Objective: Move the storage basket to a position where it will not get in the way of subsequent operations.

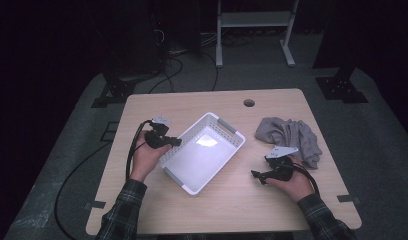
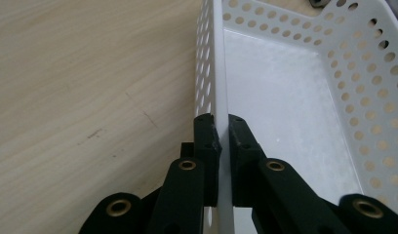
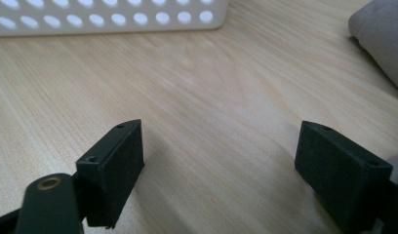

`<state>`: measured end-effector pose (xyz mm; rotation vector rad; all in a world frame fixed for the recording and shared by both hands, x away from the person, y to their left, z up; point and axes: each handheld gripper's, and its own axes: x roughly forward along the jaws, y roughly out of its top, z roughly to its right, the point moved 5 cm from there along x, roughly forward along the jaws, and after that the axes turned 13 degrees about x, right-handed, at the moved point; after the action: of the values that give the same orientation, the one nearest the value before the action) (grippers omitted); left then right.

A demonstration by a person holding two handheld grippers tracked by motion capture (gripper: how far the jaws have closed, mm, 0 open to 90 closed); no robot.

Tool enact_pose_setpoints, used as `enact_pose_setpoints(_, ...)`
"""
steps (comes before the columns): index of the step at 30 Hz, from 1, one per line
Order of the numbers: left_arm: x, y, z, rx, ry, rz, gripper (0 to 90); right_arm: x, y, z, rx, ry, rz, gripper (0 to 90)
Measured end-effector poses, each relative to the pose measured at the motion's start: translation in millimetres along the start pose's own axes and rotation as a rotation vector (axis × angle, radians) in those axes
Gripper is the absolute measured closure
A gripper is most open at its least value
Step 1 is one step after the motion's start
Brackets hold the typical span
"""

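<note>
A white perforated plastic basket (image 1: 212,131) stands empty at the middle of the wooden table. My left gripper (image 1: 175,142) is shut on the basket's left wall (image 2: 221,87), one pad outside and one inside, the rim pinched between them. In the left gripper view the basket's bare floor (image 2: 285,102) spreads to the right of the jaws. My right gripper (image 1: 257,175) rests low over the table to the right of the basket, jaws wide apart with nothing between them. A crumpled grey cloth (image 1: 291,136) lies just beyond it; its edge (image 3: 382,39) shows at the upper right of the right gripper view.
The round cable hole (image 1: 249,103) sits near the table's far edge. Black cables (image 1: 134,150) trail from the left gripper across the table's left side. Bare wood (image 3: 211,87) lies between the right gripper and the basket's side wall (image 3: 109,17).
</note>
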<state>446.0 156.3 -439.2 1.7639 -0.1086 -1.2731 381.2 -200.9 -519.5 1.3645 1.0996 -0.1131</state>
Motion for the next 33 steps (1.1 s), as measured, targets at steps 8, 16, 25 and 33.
enact_pose_setpoints(8, -6.0, -2.3, -21.4, -0.009, 0.034, 0.005, 85.1, 0.4, 0.4, 0.2, 0.001, -0.002, 0.001, 16.9)
enact_pose_setpoints(16, -8.0, -3.7, -40.5, -0.026, 0.055, 0.002, 85.1, 0.9, 1.1, 0.9, -0.001, -0.001, 0.003, 16.8)
enact_pose_setpoints(25, -8.6, -7.4, -64.2, -0.038, 0.078, 0.003, 85.2, 1.4, 1.6, 1.3, -0.001, -0.001, 0.003, 16.8)
enact_pose_setpoints(33, -12.4, -14.0, -77.3, -0.055, 0.118, -0.005, 85.1, 1.4, 1.6, 1.5, -0.003, -0.002, 0.003, 16.8)
